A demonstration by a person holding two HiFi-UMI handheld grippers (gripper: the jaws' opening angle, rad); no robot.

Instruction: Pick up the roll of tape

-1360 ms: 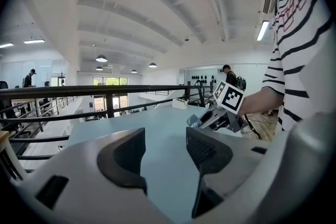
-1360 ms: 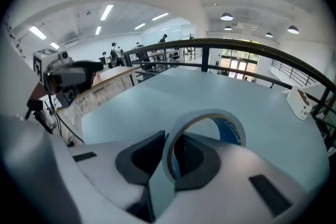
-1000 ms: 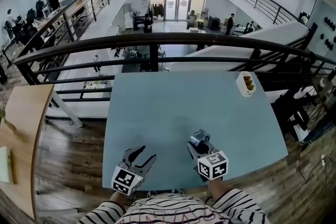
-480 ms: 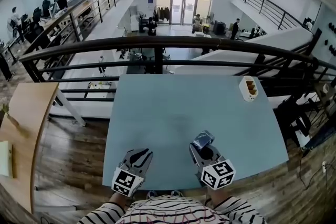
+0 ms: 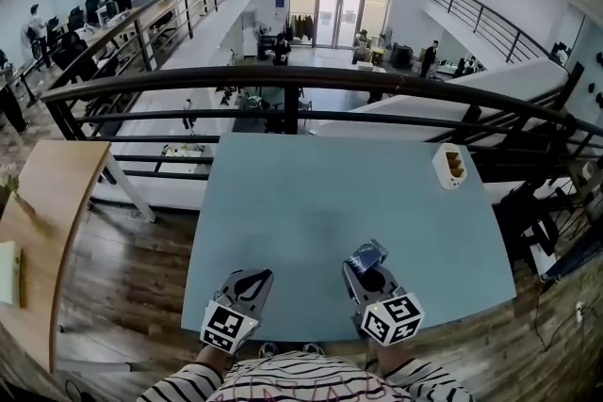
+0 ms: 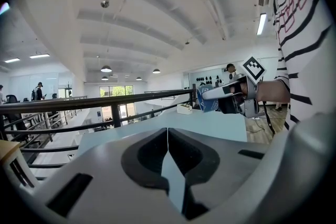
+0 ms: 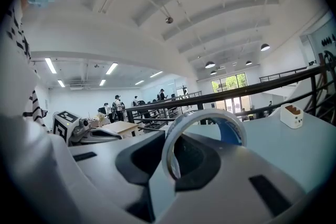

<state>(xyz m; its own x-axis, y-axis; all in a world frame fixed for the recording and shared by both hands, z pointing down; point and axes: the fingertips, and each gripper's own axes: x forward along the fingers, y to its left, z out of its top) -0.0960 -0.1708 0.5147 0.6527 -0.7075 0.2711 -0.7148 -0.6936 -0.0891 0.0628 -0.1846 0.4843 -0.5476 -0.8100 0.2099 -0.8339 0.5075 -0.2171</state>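
A: Two grippers, one tape. Which has it?

B: The right gripper (image 5: 369,274). Its jaws are clamped on the tape (image 5: 366,252), pinching the band so the ring stands upright between them. The tape hangs clear of the table (image 5: 330,193), above its near edge.

A: And the left?

B: The left gripper (image 5: 252,277) has just closed its jaws, tip to tip, with nothing between them. It hovers over the same near edge, beside the right one but apart from it.

A: So the pick looks done, to my eye. How should the tape be held well?

B: I'd say with a steady squeeze. The grip is on the thin wall of the ring, so a roll of the wrist could let it swivel or slip. Best to hold the gripper close to level, lift straight up, and leave the left hand out of the way.

A: Anything to knock?

B: Hardly. The table is a smooth, pale blue top. It's bare apart from a white socket block (image 5: 450,167) at the far right corner, well apart from the tape.

A: And the room?

B: A mezzanine. A dark railing (image 5: 283,78) runs right behind the table. Beyond it an open hall lies below, with glass doors at the far end. People stand along the left gallery. A wooden desk (image 5: 47,221) sits to the left, on a plank floor.
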